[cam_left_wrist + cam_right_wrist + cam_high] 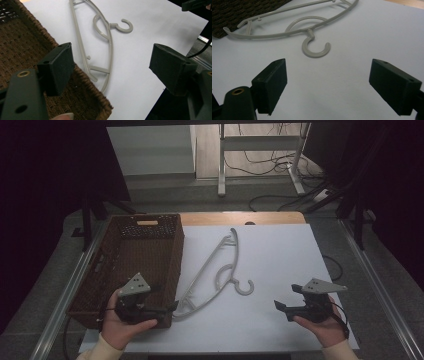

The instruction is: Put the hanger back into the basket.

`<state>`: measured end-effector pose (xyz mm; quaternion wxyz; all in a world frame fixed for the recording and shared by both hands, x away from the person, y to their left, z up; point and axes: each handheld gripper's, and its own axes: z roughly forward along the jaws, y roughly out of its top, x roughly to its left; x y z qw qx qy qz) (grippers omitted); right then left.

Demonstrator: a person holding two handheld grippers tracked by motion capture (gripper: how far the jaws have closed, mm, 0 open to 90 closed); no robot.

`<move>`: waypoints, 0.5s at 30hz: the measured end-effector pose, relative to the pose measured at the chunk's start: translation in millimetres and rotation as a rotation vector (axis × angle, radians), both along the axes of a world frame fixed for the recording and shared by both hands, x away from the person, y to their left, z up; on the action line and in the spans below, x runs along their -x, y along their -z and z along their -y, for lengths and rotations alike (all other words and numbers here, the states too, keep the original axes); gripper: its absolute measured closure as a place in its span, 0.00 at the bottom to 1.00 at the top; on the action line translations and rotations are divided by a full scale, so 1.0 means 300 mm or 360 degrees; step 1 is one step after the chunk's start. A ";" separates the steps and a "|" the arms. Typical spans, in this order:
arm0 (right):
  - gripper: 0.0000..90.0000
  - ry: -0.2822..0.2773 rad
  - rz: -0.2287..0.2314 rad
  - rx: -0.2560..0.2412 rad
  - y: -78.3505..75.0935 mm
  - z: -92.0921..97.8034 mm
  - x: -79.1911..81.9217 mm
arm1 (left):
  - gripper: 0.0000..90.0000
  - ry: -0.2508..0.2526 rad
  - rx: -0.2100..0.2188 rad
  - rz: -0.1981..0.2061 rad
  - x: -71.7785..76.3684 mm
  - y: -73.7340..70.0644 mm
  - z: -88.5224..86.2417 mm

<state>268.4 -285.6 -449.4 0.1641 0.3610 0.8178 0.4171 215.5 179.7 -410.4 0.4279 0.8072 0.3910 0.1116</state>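
The hanger [212, 272] lay just right of the basket [131, 265], with the left gripper [172, 306] at its near end and the right gripper [287, 296] farther right, both gaping empty.

Wicker basket [150, 247] on table [280, 255], left side.

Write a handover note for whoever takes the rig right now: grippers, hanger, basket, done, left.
Left gripper: open, empty, over the near right corner of the wicker basket, close to the hanger's end.
Right gripper: open, empty, above the white sheet, right of the hook.
Grey plastic hanger: flat on the sheet beside the basket, one end at its wall; contact unclear.
Done: nothing gripped.
Left: probably grasp the hanger; where it goes is not evident.
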 end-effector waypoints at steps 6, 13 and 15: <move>0.17 -0.0009 -0.0005 0.0013 0.003 -0.003 0.000 | 0.24 0.0007 -0.0046 -0.0053 -0.021 0.007 0.040; 0.17 -0.0013 -0.0011 0.0019 0.007 -0.004 -0.003 | 0.25 0.0081 -0.0029 -0.0089 -0.044 0.009 0.096; 0.17 -0.0010 -0.0011 0.0021 0.007 -0.004 -0.003 | 0.25 0.0106 0.0001 -0.0107 -0.053 0.008 0.113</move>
